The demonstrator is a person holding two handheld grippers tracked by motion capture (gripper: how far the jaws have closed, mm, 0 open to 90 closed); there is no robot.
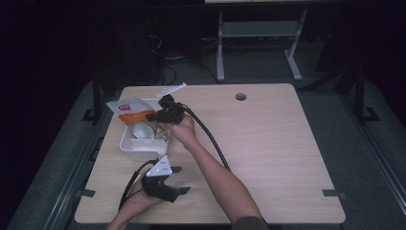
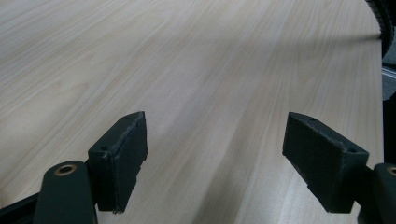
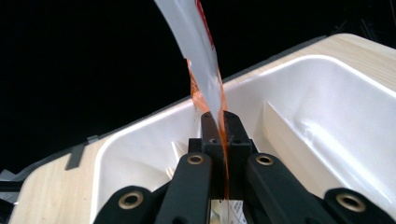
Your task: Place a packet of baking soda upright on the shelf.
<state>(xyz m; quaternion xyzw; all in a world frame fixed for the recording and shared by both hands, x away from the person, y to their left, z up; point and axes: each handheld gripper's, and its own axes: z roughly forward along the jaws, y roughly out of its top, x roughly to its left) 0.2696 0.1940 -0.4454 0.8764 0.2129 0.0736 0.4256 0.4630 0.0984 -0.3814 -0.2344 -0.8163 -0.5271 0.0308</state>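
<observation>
Orange packet (image 1: 130, 109) is hanging over the white tray's (image 1: 128, 143) far-left corner | right gripper (image 3: 219, 135) is pinching its edge, jaws closed | left gripper (image 2: 215, 163) is idling wide open over table (image 1: 268, 143) | risk: thin edge likely slipping free if pulled.

Orange-and-white packet (image 1: 130, 110), red label on top, held up at the far-left corner of the white tray (image 1: 128, 143), edge pinched between right gripper (image 3: 219, 126) jaws (flat, slightly curved). Tray sits at the table's left, holding a white rounded item (image 1: 141, 131).
</observation>
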